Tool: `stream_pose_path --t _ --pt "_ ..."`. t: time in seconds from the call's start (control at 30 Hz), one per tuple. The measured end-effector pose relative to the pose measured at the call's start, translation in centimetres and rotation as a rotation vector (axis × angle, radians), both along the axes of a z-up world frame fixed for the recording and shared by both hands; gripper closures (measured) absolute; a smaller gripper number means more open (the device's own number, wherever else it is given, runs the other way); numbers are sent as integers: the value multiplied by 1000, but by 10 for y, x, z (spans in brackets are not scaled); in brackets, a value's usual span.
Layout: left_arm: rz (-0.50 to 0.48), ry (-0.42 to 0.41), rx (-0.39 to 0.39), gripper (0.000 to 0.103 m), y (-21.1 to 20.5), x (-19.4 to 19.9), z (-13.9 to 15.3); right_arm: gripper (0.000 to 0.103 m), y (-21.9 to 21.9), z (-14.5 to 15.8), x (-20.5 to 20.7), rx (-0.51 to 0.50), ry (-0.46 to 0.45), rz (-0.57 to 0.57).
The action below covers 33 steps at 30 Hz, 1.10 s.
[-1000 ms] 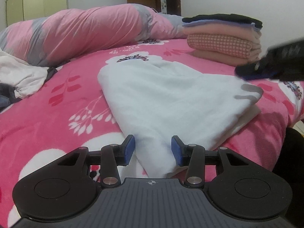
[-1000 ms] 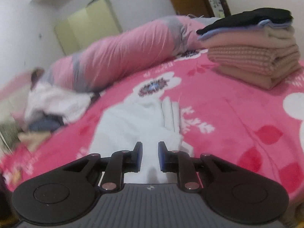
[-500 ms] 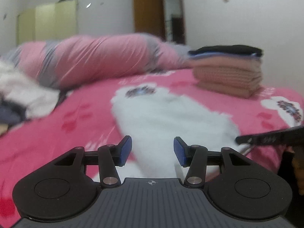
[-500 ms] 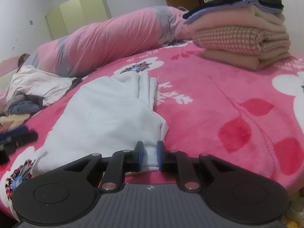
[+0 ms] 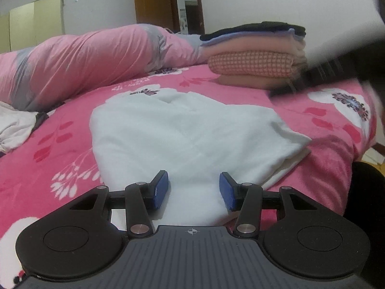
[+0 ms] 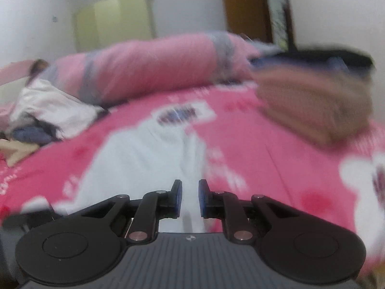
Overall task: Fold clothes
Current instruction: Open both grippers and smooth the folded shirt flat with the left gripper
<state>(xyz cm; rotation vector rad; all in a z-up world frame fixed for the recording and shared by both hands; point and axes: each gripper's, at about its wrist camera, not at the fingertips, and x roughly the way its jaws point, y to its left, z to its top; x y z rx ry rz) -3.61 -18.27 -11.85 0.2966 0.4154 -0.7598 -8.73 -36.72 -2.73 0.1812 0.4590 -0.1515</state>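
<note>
The left gripper had its jaws about half open over the near edge of the folded white garment, pressing nothing. The right gripper kept its jaws narrowly parted around white cloth; whether they pinched it I cannot tell. The garment lay on the pink bed, near a stack of folded clothes.

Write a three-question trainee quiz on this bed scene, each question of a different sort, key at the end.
1. True or false: the white garment lies on the pink floral blanket.
2. What sits on top of the folded stack? A) a black item B) a green towel C) a book
3. Fill in: the left gripper has its jaws ____, with a clear gap between the blue pads.

Key: 1 true. 2 A. 3 open.
</note>
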Motion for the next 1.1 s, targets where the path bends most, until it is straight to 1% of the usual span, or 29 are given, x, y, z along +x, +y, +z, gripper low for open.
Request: stream_pose_path --t 0.07,0.13,0.2,0.27,0.3,0.33,0.37,0.43,0.47,0.5,0.53,0.6,0.67,0.7,0.73,0.83,0.87,0.93,1.0,1.1 --pt "-4 -12 -4 55 0 -1 -2 88 6 14 29 -40 -8 70" --pt "-6 -21 -10 55 0 -2 -2 88 11 19 63 -69 17 143" --pt "-7 -33 -14 55 0 -4 -4 88 15 12 100 -75 72 216" --pt "-9 -46 -18 55 0 -6 -6 88 11 -7 132 -53 159 267" --pt "-11 -55 -18 55 0 -7 -7 88 7 -20 146 -50 214 264" --pt "-16 -60 -19 55 1 -8 -7 89 2 -32 156 -75 270 238" --pt "-20 -63 -20 55 1 -8 -7 91 -5 -41 163 -93 306 197" --pt "-28 -61 -28 55 3 -7 -7 91 -24 -43 168 -55 318 121" --pt "-32 -60 -31 55 4 -7 -7 90 -31 -41 170 -43 317 92" --pt "-35 -60 -33 55 5 -7 -7 89 -31 -32 169 -50 298 87" --pt "-38 -61 -35 55 5 -7 -7 89 -27 -26 169 -60 275 102" --pt "-43 -66 -38 55 6 -7 -8 89 -14 -14 175 -55 243 172" --pt "-45 -69 -40 55 7 -7 -8 89 -6 -14 186 -49 240 225" --pt "-45 -70 -42 55 7 -8 -8 89 -4 -19 196 -64 256 226" --pt "-45 -71 -43 55 7 -8 -8 89 -6 -25 206 -71 271 215" --pt "-46 -74 -48 55 8 -8 -9 90 -41 -46 239 -28 311 92" --pt "-48 -75 -49 55 8 -7 -9 88 -52 -51 246 -3 316 52" --pt "-50 -76 -54 55 10 -6 -9 88 -74 -47 240 90 278 -13" --pt "-52 -75 -60 55 11 -4 -10 88 -79 -34 226 116 232 -21" --pt "-53 -81 -61 55 13 -4 -10 88 -64 -13 212 151 190 85"
